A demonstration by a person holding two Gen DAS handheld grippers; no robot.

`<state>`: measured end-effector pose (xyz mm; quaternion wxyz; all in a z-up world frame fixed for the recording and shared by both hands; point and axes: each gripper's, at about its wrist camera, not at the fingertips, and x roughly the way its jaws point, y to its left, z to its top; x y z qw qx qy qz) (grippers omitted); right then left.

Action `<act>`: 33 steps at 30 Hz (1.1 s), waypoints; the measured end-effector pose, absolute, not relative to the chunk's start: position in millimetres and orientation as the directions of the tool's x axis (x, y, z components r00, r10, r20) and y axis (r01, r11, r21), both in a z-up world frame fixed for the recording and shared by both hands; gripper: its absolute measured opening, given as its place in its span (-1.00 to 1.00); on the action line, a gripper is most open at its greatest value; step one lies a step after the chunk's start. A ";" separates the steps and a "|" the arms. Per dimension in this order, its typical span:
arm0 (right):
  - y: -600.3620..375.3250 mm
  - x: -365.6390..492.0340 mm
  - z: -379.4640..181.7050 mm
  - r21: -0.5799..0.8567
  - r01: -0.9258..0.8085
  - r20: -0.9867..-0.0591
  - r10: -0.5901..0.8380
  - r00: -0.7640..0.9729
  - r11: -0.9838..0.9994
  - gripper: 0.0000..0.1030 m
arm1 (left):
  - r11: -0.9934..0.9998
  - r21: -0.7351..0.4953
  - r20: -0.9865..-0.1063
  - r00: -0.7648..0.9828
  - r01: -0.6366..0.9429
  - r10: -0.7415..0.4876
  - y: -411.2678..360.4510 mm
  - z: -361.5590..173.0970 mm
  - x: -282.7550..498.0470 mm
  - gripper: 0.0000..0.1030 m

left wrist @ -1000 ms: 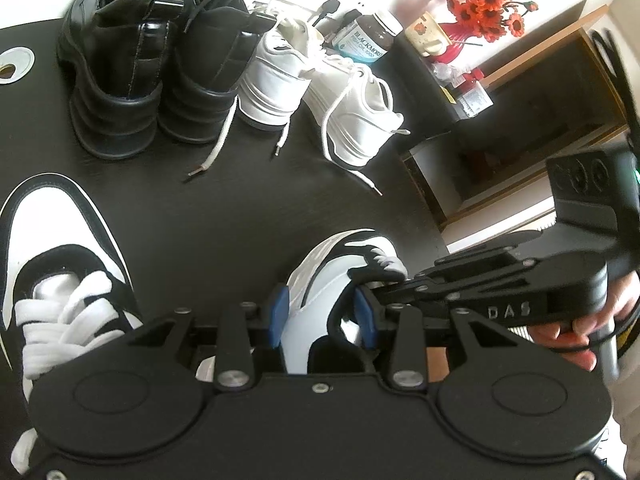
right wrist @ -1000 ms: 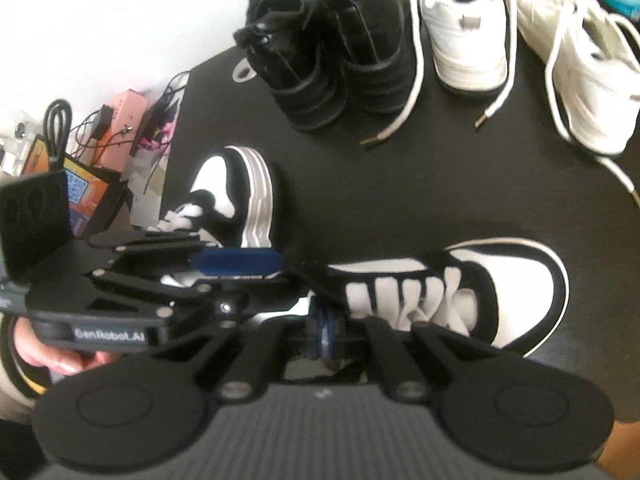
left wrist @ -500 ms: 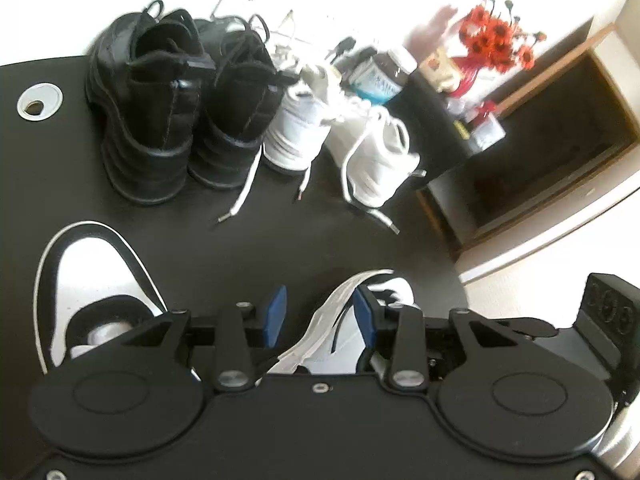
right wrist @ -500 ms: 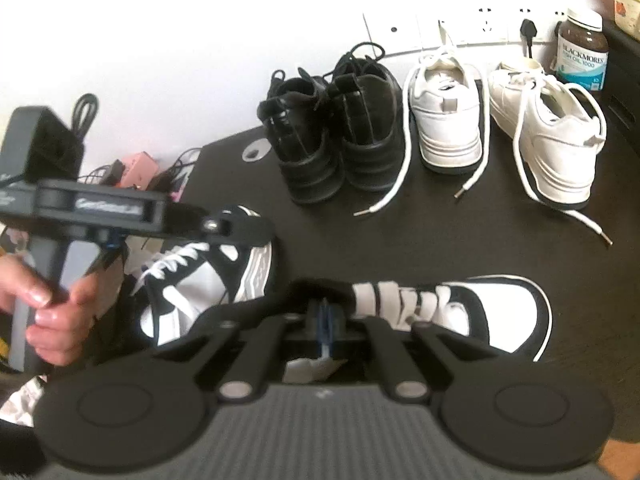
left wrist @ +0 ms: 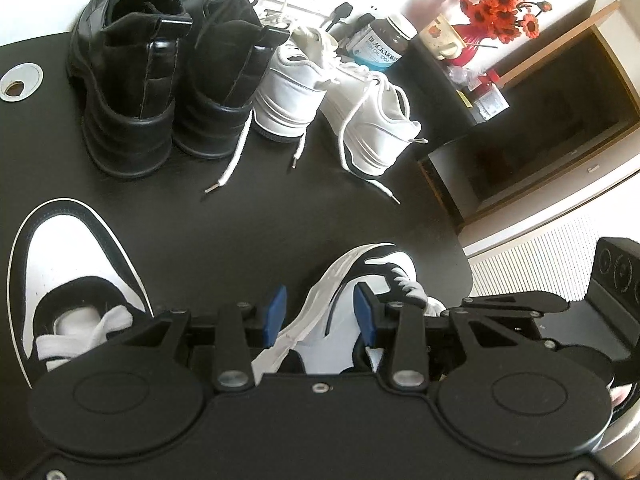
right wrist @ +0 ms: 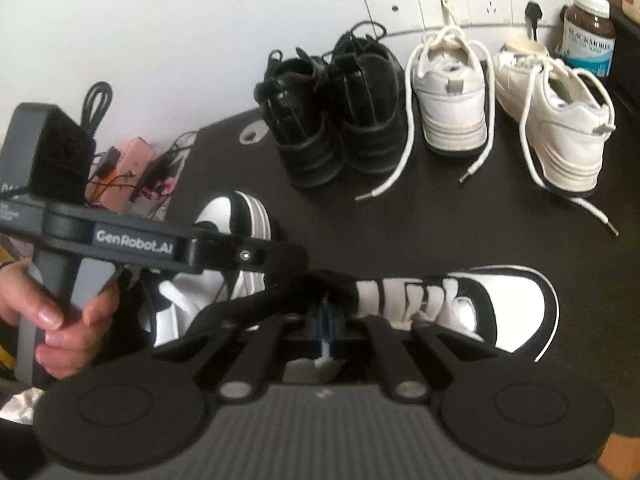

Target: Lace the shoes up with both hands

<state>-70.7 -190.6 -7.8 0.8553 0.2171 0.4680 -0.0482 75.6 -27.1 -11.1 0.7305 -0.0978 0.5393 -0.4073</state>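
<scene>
From the left wrist we see our left gripper, jaws apart around the tipped sneaker on the dark table; whether its pads press we cannot tell. From the right wrist we see our right gripper, jaws closed on a white lace, above the upright sneaker.

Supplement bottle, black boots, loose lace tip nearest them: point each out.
Supplement bottle (right wrist: 590,36), right wrist view, on its blue label.
Black boots (left wrist: 132,92), left wrist view, on the left boot's heel.
Loose lace tip (right wrist: 362,197), right wrist view, on its metal end.
</scene>
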 end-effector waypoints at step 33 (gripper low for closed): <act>-174.3 -84.1 -16.2 0.273 0.349 -0.758 -0.023 0.652 0.896 -0.94 | 0.639 -0.554 -0.713 0.092 0.534 -0.695 -35.6 -7.5 69.6 -0.41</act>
